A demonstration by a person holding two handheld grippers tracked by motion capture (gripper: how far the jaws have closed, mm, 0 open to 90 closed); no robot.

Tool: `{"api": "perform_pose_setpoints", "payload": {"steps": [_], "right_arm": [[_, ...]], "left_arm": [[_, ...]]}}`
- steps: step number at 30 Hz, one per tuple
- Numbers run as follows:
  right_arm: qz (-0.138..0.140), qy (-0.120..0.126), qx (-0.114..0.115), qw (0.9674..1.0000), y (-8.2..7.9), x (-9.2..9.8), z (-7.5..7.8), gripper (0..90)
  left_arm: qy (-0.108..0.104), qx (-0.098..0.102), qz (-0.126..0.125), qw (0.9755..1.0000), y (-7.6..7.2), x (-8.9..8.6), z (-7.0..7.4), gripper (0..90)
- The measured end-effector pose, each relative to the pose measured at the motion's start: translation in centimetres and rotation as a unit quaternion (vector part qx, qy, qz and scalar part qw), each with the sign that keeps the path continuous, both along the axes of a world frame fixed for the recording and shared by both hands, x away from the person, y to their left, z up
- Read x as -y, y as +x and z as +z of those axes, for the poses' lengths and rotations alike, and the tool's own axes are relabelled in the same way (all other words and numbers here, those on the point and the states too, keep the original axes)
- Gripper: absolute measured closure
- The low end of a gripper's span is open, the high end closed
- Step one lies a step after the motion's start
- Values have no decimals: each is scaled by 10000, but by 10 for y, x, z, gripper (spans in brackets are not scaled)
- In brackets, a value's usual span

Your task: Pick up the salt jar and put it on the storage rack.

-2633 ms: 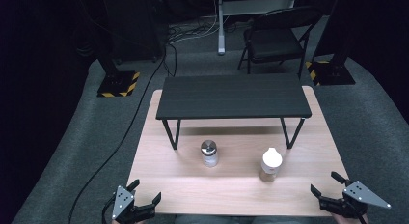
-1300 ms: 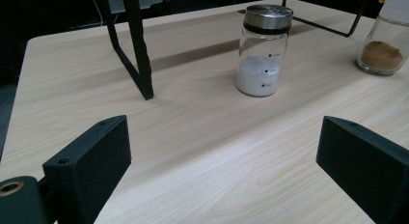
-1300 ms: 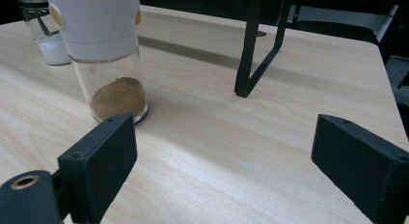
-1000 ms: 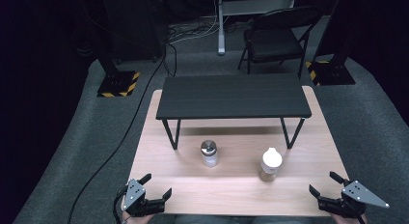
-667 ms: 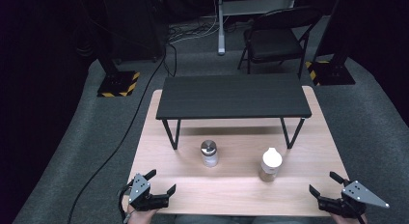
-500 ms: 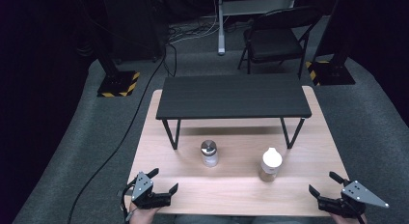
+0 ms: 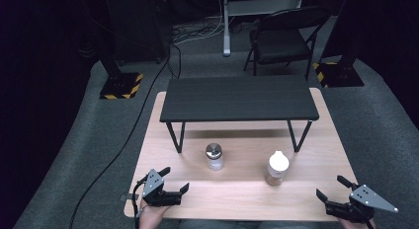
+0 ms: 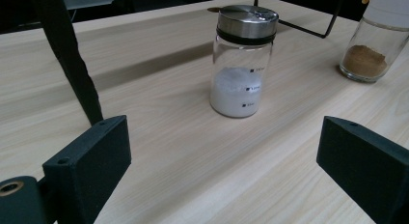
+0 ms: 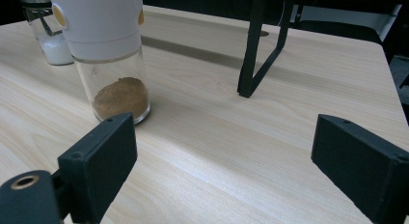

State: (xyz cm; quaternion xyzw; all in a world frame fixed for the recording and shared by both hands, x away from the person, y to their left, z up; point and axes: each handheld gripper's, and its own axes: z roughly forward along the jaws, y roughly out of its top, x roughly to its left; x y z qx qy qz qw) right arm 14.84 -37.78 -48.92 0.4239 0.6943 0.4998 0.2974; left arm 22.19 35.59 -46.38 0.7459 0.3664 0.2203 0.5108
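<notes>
A glass jar with a steel lid (image 7: 214,156) (image 8: 243,60), part full of white powder, stands upright mid-table. Right of it is a white-capped jar (image 7: 276,168) (image 9: 111,55) (image 8: 378,35) holding brown powder. My left gripper (image 7: 174,180) (image 8: 226,171) is open near the front left corner, its jaws wide and aimed at the steel-lidded jar, a short way short of it. At the front right edge my right gripper (image 7: 332,187) (image 9: 226,171) is open too, with the white-capped jar just beyond its left jaw. Nothing sits between either pair of jaws.
A low black shelf (image 7: 239,98) on thin legs (image 8: 72,60) (image 9: 260,45) spans the back half of the wooden table (image 7: 247,194). Beyond the table are a folding chair (image 7: 281,39), two stand bases with yellow-black tape (image 7: 121,86) and a floor cable (image 7: 123,140).
My left gripper has moved right and forward over the table's front left corner, turning toward the steel-lidded jar. The right gripper and both jars have stayed put.
</notes>
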Motion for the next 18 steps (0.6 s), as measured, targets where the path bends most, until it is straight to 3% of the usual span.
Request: {"api": "perform_pose_setpoints", "payload": {"steps": [5,18], "right_arm": [[-4,3,8,10000,0,0,0,75],[14,-7,13,10000,0,0,0,75]], "left_arm": [[-111,12,-32,9999,8,2,-4,41],[38,31,-127,9999,31,26,-9,42]]}}
